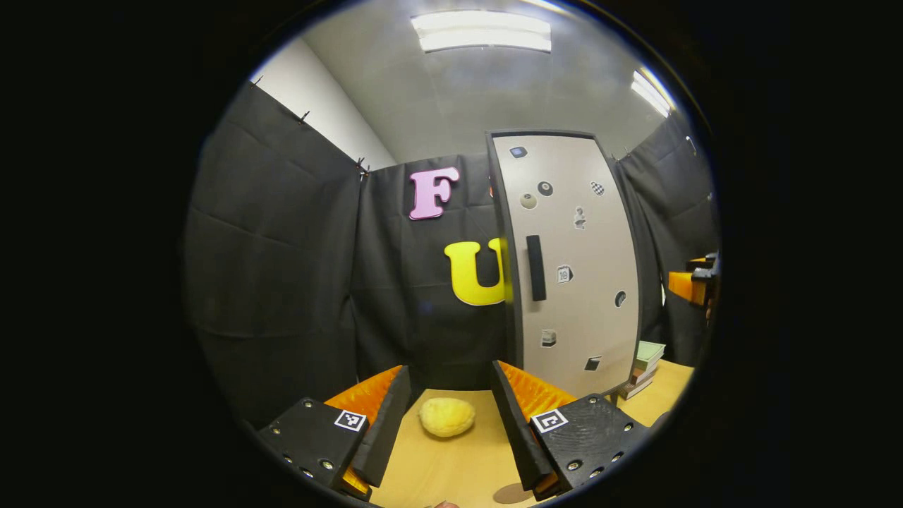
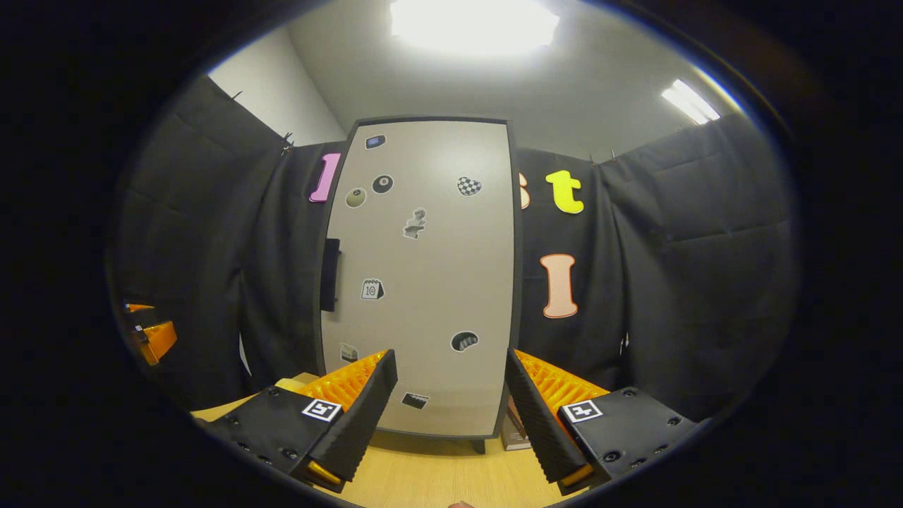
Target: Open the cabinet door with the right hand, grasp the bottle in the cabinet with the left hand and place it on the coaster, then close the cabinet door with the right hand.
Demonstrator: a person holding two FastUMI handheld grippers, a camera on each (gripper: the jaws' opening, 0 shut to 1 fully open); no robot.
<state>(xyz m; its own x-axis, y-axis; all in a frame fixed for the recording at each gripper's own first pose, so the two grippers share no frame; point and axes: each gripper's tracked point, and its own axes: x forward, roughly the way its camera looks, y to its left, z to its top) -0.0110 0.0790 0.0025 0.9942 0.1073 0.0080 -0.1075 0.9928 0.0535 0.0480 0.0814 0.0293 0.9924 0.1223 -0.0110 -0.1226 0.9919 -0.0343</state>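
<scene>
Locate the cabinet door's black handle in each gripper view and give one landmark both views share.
Left gripper view: the black handle sits right of centre, near the cabinet door's left edge.
Right gripper view: the handle is left of centre, on the door's left edge.
Shared landmark: the checkered sticker near the door's upper right.

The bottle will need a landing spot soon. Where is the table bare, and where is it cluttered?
Bare wood lies between the yellow sponge and the brown coaster, and in front of the closed cabinet. It is crowded at the cabinet's right foot, where stacked books sit.
</scene>
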